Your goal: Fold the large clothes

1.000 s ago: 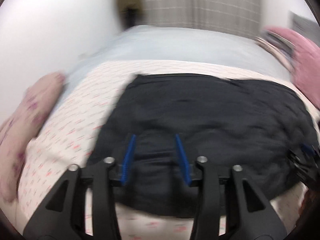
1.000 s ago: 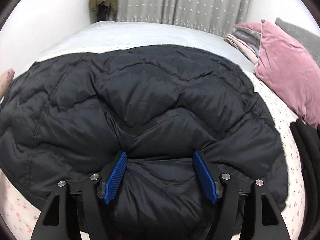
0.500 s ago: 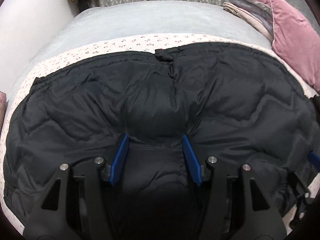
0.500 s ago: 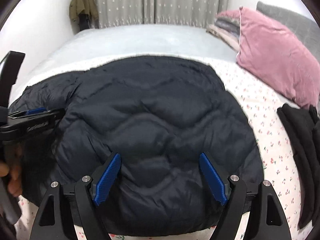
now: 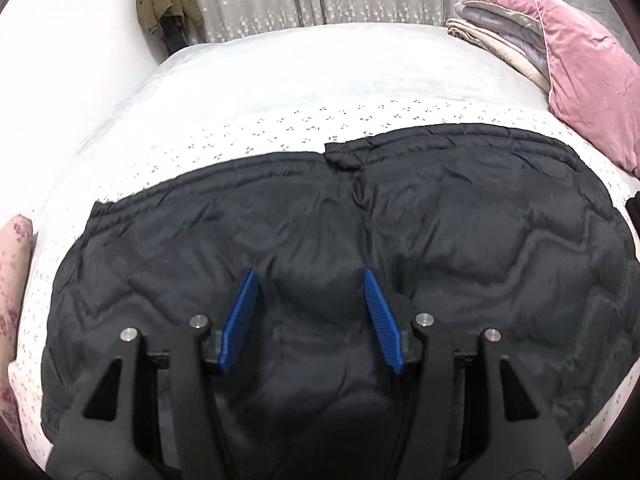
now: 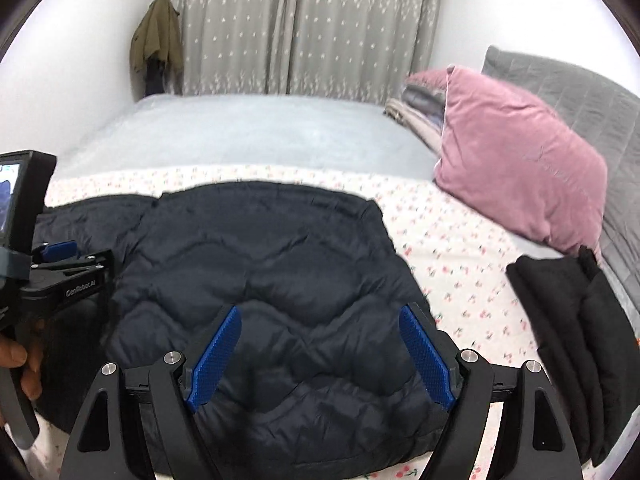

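Black quilted down jacket (image 5: 320, 248): lies flat on floral sheet (image 6: 452, 248). My left gripper (image 5: 311, 316) and right gripper (image 6: 320, 360) hover agape, empty (next: pinch hem corners evenly).

A dark navy quilted puffer jacket (image 5: 460, 240) lies spread flat on the floral bedsheet (image 5: 248, 136), occupying the near part of the bed. Its shell is stitched in wavy, angular quilting lines and has a slight sheen. The far edge runs roughly straight across, gathered and puckered along its length, with a small tab (image 5: 340, 158) at its middle. A seam runs from that tab toward the near side. In the right wrist view the jacket (image 6: 280, 272) shows a squared far-right corner, and its right edge falls back toward the near side. The surface is puffy and lightly wrinkled.
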{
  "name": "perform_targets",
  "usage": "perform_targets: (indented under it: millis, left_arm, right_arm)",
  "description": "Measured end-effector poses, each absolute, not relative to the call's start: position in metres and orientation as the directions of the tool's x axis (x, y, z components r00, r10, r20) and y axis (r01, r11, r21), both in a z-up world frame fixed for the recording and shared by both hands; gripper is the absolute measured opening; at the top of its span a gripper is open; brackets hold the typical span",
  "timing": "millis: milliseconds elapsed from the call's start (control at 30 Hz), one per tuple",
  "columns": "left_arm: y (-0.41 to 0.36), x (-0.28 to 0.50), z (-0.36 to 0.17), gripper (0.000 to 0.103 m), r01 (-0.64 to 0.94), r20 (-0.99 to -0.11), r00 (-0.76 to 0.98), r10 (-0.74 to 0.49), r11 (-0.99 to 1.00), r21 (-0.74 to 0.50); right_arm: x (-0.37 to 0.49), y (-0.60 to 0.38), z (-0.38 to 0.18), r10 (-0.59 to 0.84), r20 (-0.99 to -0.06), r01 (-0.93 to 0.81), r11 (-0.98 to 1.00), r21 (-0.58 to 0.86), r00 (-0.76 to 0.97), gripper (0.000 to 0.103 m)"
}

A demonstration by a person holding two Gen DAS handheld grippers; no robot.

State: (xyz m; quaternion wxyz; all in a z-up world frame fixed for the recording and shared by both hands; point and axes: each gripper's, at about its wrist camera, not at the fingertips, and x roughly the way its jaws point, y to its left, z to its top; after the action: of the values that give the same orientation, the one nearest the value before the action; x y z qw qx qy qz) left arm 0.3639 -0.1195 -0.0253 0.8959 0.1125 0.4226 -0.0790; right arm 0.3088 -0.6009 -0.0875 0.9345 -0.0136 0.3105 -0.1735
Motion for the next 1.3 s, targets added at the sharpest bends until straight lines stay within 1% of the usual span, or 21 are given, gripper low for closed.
perform_targets:
  millis: [133,200,367,533,633,700,767,833,933,1000,1133,1267,1300]
  left_arm:
    - [-0.125,0.392,-0.047,0.058,0.233,-0.831,0.555,-0.05,0.968,0.097]
    - [-0.125,0.396,-0.054,0.058,0.223,-0.843,0.537,-0.034,0.969,0.103]
    - [-0.131,0.393,-0.06,0.058,0.216,-0.84,0.543,0.005,0.965,0.146]
    - [-0.123,0.389,-0.055,0.057,0.215,-0.843,0.537,-0.033,0.972,0.099]
    - [-0.114,0.366,-0.037,0.057,0.223,-0.824,0.562,-0.064,0.972,0.077]
    - [-0.107,0.333,-0.027,0.058,0.25,-0.799,0.598,-0.061,0.962,0.113]
    - [-0.102,0.31,-0.028,0.058,0.27,-0.792,0.607,-0.069,0.955,0.124]
    - [-0.102,0.3,-0.043,0.058,0.3,-0.817,0.572,-0.071,0.945,0.128]
    - [-0.108,0.295,-0.059,0.058,0.317,-0.812,0.582,-0.044,0.932,0.177]
    - [-0.108,0.297,-0.066,0.058,0.299,-0.813,0.581,-0.041,0.94,0.166]
    - [-0.106,0.294,-0.058,0.058,0.293,-0.815,0.577,-0.062,0.946,0.136]
    - [-0.097,0.252,-0.036,0.058,0.293,-0.772,0.634,-0.048,0.938,0.183]
    - [-0.096,0.241,-0.036,0.058,0.288,-0.768,0.639,-0.049,0.941,0.179]
  right_arm:
    - [0.309,-0.598,-0.088,-0.329,-0.569,0.31,0.941,-0.134,0.754,0.082]
    - [0.311,-0.6,-0.09,-0.325,-0.573,0.306,0.943,-0.133,0.753,0.082]
    - [0.313,-0.601,-0.093,-0.321,-0.584,0.299,0.944,-0.138,0.745,0.082]
    - [0.314,-0.601,-0.096,-0.311,-0.596,0.297,0.947,-0.124,0.74,0.082]
    - [0.317,-0.606,-0.102,-0.295,-0.62,0.288,0.951,-0.114,0.727,0.083]
    - [0.318,-0.609,-0.106,-0.288,-0.634,0.287,0.952,-0.107,0.718,0.083]
    - [0.319,-0.61,-0.109,-0.274,-0.647,0.283,0.955,-0.093,0.711,0.082]
    - [0.319,-0.609,-0.112,-0.26,-0.655,0.276,0.958,-0.081,0.709,0.083]
    - [0.319,-0.602,-0.116,-0.24,-0.666,0.253,0.964,-0.078,0.706,0.083]
    - [0.318,-0.602,-0.122,-0.222,-0.682,0.237,0.969,-0.074,0.696,0.083]
    - [0.317,-0.618,-0.13,-0.192,-0.712,0.259,0.966,-0.014,0.675,0.083]
    - [0.306,-0.63,-0.124,-0.187,-0.7,0.288,0.957,0.028,0.69,0.083]
    - [0.303,-0.631,-0.123,-0.183,-0.697,0.287,0.957,0.034,0.693,0.083]
